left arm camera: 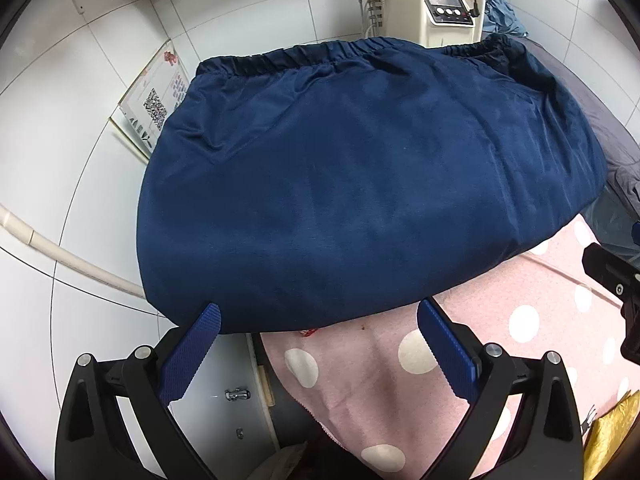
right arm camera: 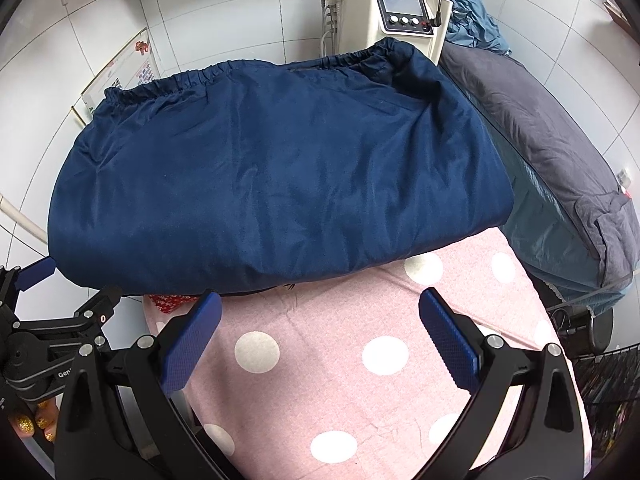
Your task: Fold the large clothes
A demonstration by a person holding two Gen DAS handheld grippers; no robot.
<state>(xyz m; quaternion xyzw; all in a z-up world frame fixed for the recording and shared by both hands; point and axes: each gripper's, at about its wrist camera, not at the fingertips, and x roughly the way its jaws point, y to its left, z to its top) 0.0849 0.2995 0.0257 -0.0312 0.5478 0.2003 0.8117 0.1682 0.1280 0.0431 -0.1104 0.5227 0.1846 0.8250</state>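
Two claws, both spread wide and holding nothing. Left claw (left arm camera: 318,322) hangs right at the near hem of the garment (left arm camera: 360,184), toward its left corner, likely lined up for a pinch there. Right claw (right arm camera: 320,308) hovers just short of the same hem, over the dotted pink cover (right arm camera: 332,368). Garment lies flat on that cover, elastic waistband (right arm camera: 248,66) at the far edge, so the next fold probably carries the hem toward the waistband.

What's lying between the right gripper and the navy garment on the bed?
Only bare pink polka-dot sheet, seen in the right wrist view. The right gripper is open, just short of the navy garment's near edge.
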